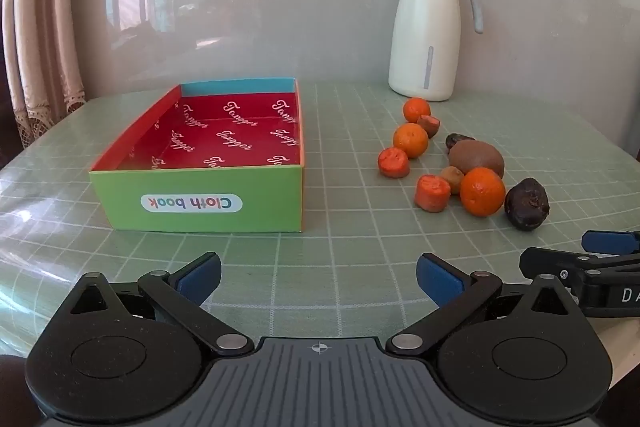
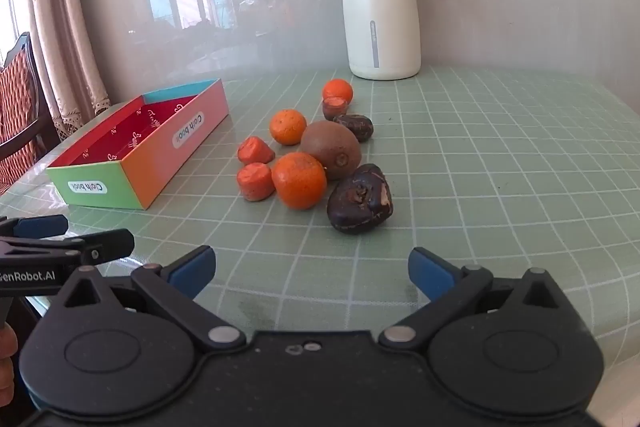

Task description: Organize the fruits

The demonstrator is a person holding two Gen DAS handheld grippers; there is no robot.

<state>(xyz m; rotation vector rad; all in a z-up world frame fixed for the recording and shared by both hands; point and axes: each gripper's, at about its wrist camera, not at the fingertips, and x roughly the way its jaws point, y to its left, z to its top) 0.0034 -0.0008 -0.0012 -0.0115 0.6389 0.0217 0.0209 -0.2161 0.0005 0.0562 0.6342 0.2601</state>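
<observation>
Ahead and to the left of the left gripper (image 1: 319,279) sits the open cardboard box (image 1: 200,201), its red-lined floor bare, so nothing has yet been sorted. That gripper is fully released, with nothing between its blue pads, and it hovers over the green grid mat (image 1: 340,247). Further right, ahead of the right gripper (image 2: 312,273), the fruits lie in a loose cluster: two carrot-like stubs (image 2: 256,181), three mandarins with the nearest (image 2: 299,185) touching the kiwi (image 2: 331,149), and a dark wrinkled fruit (image 2: 360,199) closest to this tool. The right gripper is likewise spread wide and empty. Behind the cluster stands the white jug (image 2: 382,7), well apart.

The step in hand looks like a first pick. The dark fruit is probably the easiest start, since it lies at the cluster's near edge and its right side is free. Come down with the jaws straddling it, keeping the left finger out of the mandarin beside it, and close gently; round fruit may roll if nudged. Carry it left over the box wall before letting go.
</observation>
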